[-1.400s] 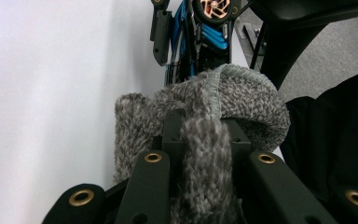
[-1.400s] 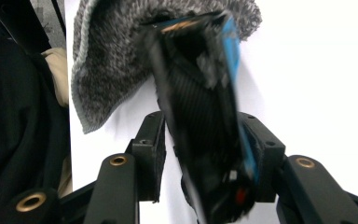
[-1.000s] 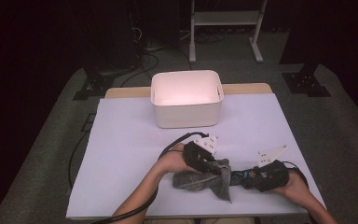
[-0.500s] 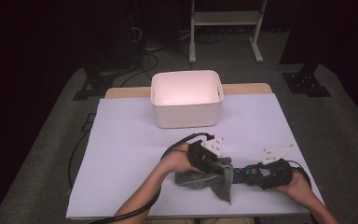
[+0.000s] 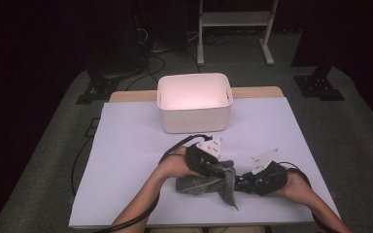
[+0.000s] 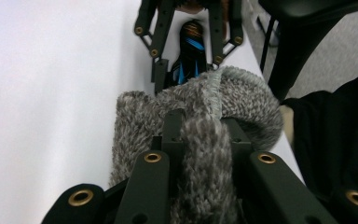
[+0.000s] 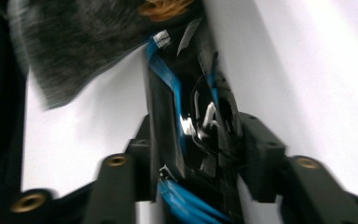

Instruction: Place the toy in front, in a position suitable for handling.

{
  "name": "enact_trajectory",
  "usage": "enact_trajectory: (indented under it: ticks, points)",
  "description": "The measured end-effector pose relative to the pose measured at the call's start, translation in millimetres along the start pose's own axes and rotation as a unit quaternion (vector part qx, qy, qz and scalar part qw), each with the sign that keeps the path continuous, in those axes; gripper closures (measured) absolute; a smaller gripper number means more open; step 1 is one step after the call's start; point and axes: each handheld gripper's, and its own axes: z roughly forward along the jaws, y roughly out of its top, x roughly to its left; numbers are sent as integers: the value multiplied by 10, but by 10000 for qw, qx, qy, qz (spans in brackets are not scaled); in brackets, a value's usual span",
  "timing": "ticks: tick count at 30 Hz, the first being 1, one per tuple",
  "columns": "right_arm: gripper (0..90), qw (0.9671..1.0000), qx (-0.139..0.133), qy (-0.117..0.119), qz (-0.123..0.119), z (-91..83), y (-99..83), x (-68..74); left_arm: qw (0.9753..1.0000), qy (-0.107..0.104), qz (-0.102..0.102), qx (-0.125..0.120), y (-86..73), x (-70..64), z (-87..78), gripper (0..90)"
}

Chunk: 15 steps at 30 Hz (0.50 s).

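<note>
A grey fuzzy cloth (image 5: 205,183) lies bunched on the white table cover near the front edge. My left gripper (image 5: 217,171) reaches into it from the left, and in the left gripper view its jaws (image 6: 203,126) are shut on a fold of the cloth (image 6: 242,93). Coming in from the right, my right gripper (image 5: 241,183) is shut on a glossy black object with blue stripes (image 7: 200,112). That object (image 6: 191,46) sits between the right gripper's jaws just past the cloth's far edge, and I cannot tell whether it touches the cloth.
A white bin (image 5: 194,102) stands at the back middle of the white table cover (image 5: 126,160). Cables trail off the left side to the floor. A white metal stand (image 5: 233,19) is behind the table.
My right gripper has slid left with the black object, up to the cloth. The left gripper stayed shut on the cloth and barely shifted.
</note>
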Motion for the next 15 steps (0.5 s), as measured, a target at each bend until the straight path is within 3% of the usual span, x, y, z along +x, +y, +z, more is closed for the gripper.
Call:
enact_trajectory:
  ticks: [7,15]
  points:
    - [551,9995,-264,78,167,39,9,-20,9995,226,-227,-66,-238,-47,-355,761]
    - [550,9991,-230,307,-201,331,469,-20,9991,324,-273,46,-391,-168,-591,761]
